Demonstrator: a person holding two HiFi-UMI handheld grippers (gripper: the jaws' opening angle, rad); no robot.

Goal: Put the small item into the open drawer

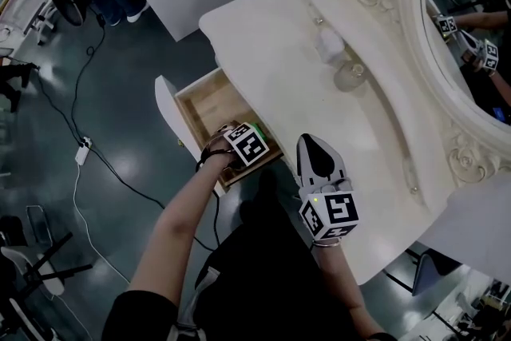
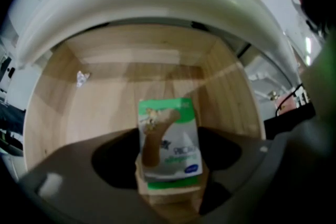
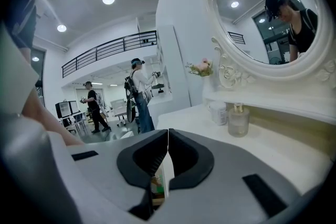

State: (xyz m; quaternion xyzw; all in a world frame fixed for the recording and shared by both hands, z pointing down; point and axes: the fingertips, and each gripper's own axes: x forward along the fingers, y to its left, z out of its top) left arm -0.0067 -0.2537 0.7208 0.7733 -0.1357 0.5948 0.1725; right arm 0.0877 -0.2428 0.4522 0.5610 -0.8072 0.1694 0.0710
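Observation:
A small green and white packet (image 2: 169, 136) sits between the jaws of my left gripper (image 2: 169, 168), which is shut on it across its width. It hangs inside the open wooden drawer (image 2: 110, 113), just above the floor. In the head view the left gripper (image 1: 244, 143) is low in the drawer (image 1: 188, 109) at its near right corner, and its marker cube hides the jaws and the packet. My right gripper (image 1: 310, 143) hovers over the white dressing table (image 1: 271, 52) to the drawer's right. In its own view the right gripper (image 3: 168, 150) is shut with nothing in it.
A bit of crumpled foil (image 2: 82, 78) lies at the drawer's far left. A white jar (image 1: 329, 44) and a glass bottle (image 1: 351, 76) stand near the ornate mirror (image 1: 471, 28). Cables run over the dark floor (image 1: 83, 149). People stand far off (image 3: 137, 93).

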